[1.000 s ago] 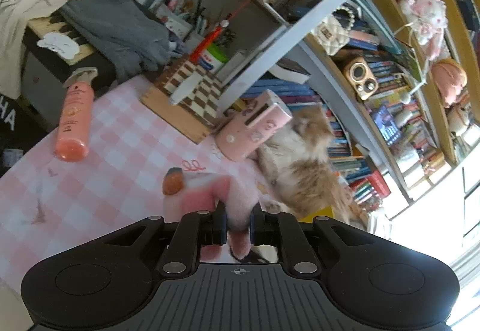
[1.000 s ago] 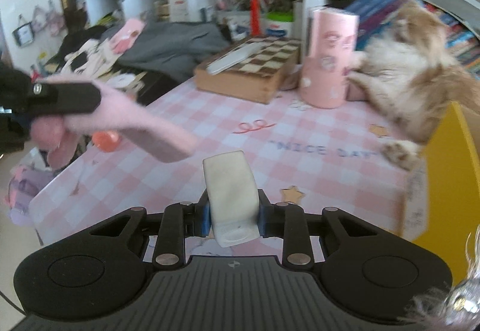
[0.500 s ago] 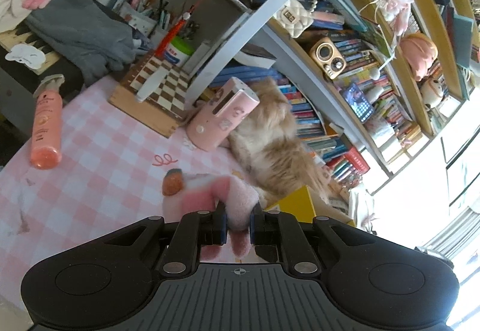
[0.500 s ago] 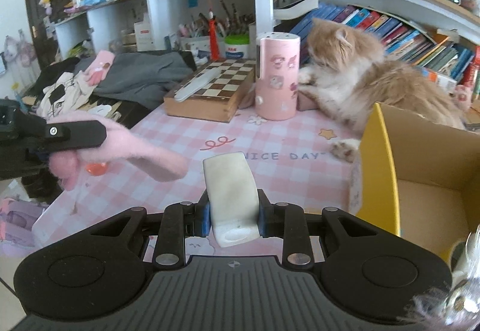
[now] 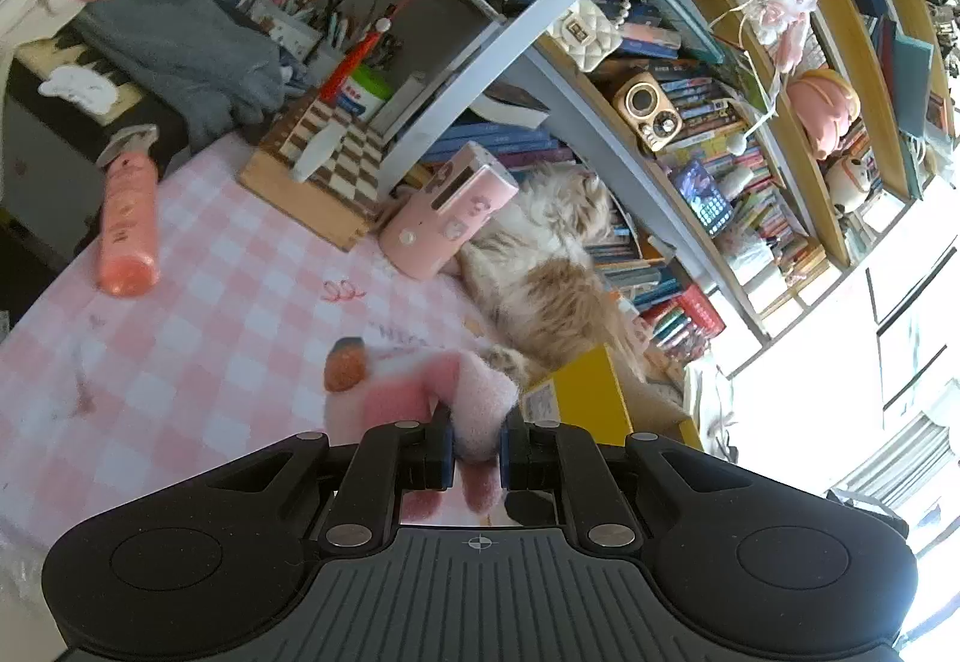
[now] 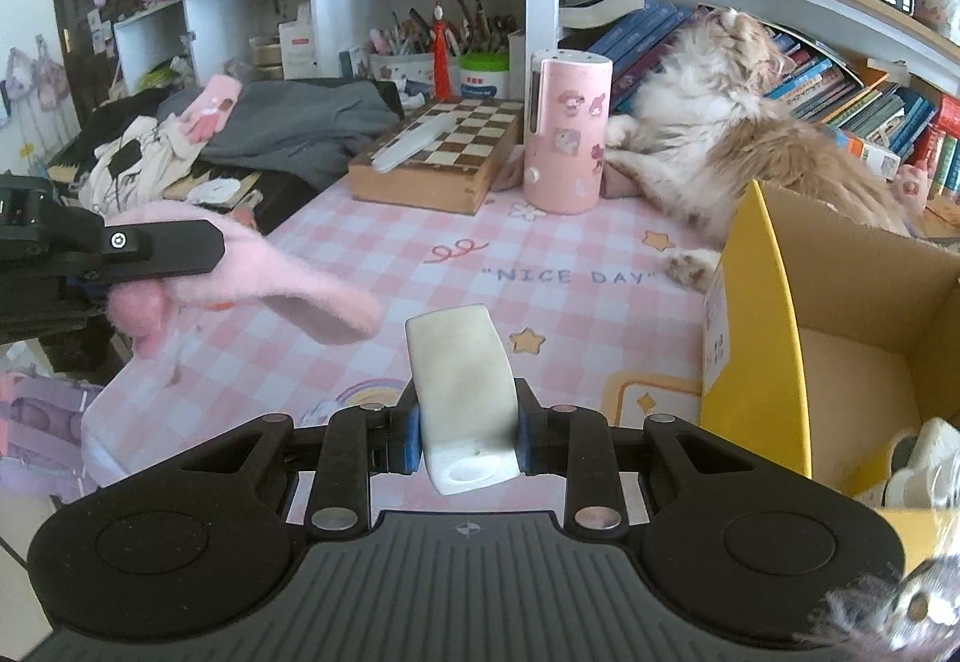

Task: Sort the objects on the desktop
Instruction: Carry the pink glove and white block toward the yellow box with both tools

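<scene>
Both grippers have swung toward the yellow cardboard box (image 6: pixel 774 338), now much nearer at right. Left gripper (image 5: pixel 474 446) is clamped on a fuzzy pink glove (image 5: pixel 474 392) above the checked tablecloth (image 6: pixel 384 242); right gripper (image 6: pixel 462 431) pinches a white case (image 6: pixel 459 380) beside the box

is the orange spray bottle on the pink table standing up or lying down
Lying down. The orange spray bottle rests on its side on the checked tablecloth, its nozzle end toward the table edge.
</scene>
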`<action>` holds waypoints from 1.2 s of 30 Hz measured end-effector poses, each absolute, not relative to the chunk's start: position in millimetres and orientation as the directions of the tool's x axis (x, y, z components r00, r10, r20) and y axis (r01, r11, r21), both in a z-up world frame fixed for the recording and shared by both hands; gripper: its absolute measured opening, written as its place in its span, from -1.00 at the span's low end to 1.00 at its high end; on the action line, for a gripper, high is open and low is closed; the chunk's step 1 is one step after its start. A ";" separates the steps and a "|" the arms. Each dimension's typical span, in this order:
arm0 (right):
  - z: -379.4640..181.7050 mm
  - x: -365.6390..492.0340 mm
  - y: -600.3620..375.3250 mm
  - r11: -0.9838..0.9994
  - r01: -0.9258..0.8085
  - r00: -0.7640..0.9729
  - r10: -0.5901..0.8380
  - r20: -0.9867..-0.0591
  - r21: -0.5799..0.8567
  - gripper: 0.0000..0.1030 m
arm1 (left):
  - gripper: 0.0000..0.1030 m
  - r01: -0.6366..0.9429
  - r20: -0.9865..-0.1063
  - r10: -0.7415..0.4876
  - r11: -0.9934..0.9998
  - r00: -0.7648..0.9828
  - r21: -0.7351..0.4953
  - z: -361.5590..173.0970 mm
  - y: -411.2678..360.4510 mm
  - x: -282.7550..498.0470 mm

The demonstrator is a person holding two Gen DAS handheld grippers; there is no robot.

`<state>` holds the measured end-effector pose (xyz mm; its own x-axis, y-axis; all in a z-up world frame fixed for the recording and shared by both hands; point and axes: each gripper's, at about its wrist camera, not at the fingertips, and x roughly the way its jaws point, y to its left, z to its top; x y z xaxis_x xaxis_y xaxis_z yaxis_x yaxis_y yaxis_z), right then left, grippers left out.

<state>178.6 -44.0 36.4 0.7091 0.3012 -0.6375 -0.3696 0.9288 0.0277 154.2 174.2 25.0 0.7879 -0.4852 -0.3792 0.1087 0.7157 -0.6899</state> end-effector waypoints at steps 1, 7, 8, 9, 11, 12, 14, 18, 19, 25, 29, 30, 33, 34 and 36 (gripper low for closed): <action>35.5 175.6 -42.6 0.930 -0.367 0.706 0.298 -0.642 0.029 -0.51 | -0.77 0.107 -0.381 -0.487 0.713 0.786 -0.693 23.8 176.1 151.3; 31.4 153.8 -30.4 0.930 -0.365 0.688 0.292 -0.664 0.030 -0.51 | -0.77 0.105 -0.393 -0.503 0.707 0.770 -0.700 19.4 186.6 130.2; 31.2 149.4 -28.4 0.930 -0.365 0.688 0.291 -0.664 0.030 -0.51 | -0.77 0.108 -0.394 -0.507 0.707 0.766 -0.699 19.3 188.3 126.7; 31.1 144.5 -26.5 0.932 -0.362 0.689 0.290 -0.664 0.031 -0.51 | -0.77 0.111 -0.395 -0.511 0.707 0.763 -0.698 19.5 189.7 123.9; 31.0 135.5 -25.0 0.936 -0.350 0.694 0.284 -0.661 0.035 -0.51 | -0.77 0.122 -0.396 -0.519 0.709 0.758 -0.695 20.2 192.3 117.9; 30.8 131.7 -24.4 0.939 -0.343 0.697 0.281 -0.660 0.037 -0.51 | -0.77 0.128 -0.396 -0.522 0.710 0.755 -0.692 20.4 193.2 115.1; 30.0 123.2 -23.4 0.945 -0.324 0.701 0.273 -0.660 0.046 -0.51 | -0.77 0.141 -0.397 -0.532 0.712 0.748 -0.688 21.3 194.9 108.7; 29.1 106.1 -21.4 0.953 -0.297 0.706 0.262 -0.658 0.061 -0.51 | -0.77 0.164 -0.397 -0.548 0.713 0.736 -0.682 22.4 197.6 96.1; 28.7 101.9 -20.9 0.954 -0.292 0.706 0.261 -0.658 0.065 -0.51 | -0.77 0.169 -0.397 -0.552 0.713 0.733 -0.680 22.5 198.0 93.2; 24.4 78.3 -16.5 0.959 -0.272 0.697 0.256 -0.670 0.083 -0.51 | -0.77 0.188 -0.394 -0.582 0.697 0.712 -0.692 19.6 198.9 77.2; 21.2 62.6 -18.6 0.964 -0.255 0.691 0.240 -0.682 0.081 -0.51 | -0.77 0.206 -0.387 -0.614 0.677 0.688 -0.707 16.9 194.6 73.0; 21.0 58.0 -20.8 0.967 -0.243 0.694 0.230 -0.683 0.079 -0.51 | -0.77 0.214 -0.389 -0.622 0.676 0.680 -0.706 16.6 192.0 72.4; 21.2 47.0 -29.8 0.976 -0.203 0.703 0.201 -0.682 0.078 -0.51 | -0.77 0.245 -0.386 -0.650 0.666 0.655 -0.705 16.5 182.6 71.0; 21.2 43.3 -33.5 0.979 -0.188 0.706 0.189 -0.683 0.077 -0.51 | -0.77 0.255 -0.383 -0.661 0.659 0.645 -0.708 16.2 179.5 70.9; 20.5 36.2 -40.4 0.984 -0.159 0.708 0.168 -0.686 0.077 -0.51 | -0.77 0.273 -0.380 -0.681 0.648 0.626 -0.711 15.8 171.8 70.6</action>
